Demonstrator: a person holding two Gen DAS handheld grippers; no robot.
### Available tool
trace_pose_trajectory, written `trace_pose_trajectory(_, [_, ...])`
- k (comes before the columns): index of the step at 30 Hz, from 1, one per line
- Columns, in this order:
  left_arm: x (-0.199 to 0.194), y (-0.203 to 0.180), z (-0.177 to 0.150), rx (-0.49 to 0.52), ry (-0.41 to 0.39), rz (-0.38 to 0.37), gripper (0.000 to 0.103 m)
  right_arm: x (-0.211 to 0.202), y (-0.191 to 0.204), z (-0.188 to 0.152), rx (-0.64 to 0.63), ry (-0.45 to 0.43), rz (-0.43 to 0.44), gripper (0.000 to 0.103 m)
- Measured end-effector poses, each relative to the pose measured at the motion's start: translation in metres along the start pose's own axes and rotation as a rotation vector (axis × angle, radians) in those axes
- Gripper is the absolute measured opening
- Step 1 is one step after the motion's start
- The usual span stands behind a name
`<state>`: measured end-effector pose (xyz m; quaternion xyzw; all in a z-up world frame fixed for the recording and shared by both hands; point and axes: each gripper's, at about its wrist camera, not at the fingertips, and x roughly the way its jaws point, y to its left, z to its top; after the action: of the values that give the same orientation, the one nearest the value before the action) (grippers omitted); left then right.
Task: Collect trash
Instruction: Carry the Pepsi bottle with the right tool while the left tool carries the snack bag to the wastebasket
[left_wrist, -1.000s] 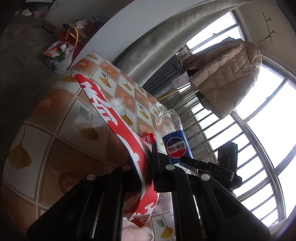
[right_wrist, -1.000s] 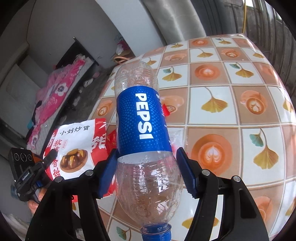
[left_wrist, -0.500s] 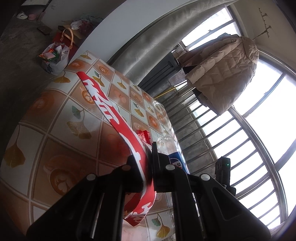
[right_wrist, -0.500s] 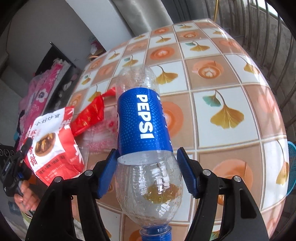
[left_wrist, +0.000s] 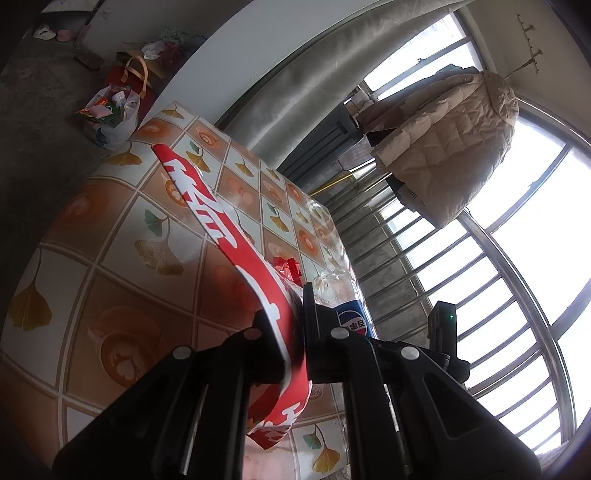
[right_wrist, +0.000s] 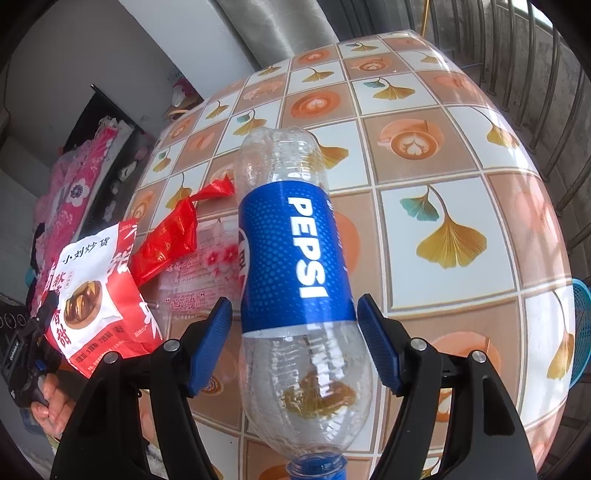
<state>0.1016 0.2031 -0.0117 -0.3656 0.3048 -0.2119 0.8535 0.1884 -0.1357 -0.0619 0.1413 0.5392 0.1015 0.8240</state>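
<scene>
Ribbed clear bottle (right_wrist: 295, 258) freed; right hand-held gripper (right_wrist: 295, 336) opening; left pinches glossy bag (left_wrist: 236, 236)

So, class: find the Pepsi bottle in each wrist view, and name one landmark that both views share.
Left wrist: Pepsi bottle low centre-right, mostly hidden behind the gripper's right finger.
Right wrist: it fills the centre, between the right gripper's opening jaws, pads off it.
Shared landmark: the red snack bag.

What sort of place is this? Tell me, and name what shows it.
Most likely a lived-in home, a room by a barred window. A puffer coat hangs at the window, pink bedding lies beyond the table with its patterned cloth, and bags sit on the floor.
</scene>
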Motion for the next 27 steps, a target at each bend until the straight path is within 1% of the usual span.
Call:
trace_pose_trajectory(8, [-0.004, 0.005, 0.000, -0.007, 0.000, 0.003, 0.006, 0.011, 0.007, 0.008, -0.013, 0.021, -0.005, 0.069])
trace_pose_trajectory(18, [-0.006, 0.009, 0.000, -0.021, 0.000, 0.007, 0.006, 0.023, 0.004, 0.005, 0.003, 0.048, -0.001, 0.069])
trace_pose_trajectory(25, [-0.005, 0.007, -0.001, -0.019, 0.001, 0.007, 0.006, 0.023, 0.002, 0.004, 0.008, 0.043, 0.012, 0.068])
trace_pose_trajectory(27, [-0.005, 0.007, -0.001, -0.020, 0.002, 0.008, 0.006, 0.023, 0.003, 0.003, 0.006, 0.040, 0.012, 0.066])
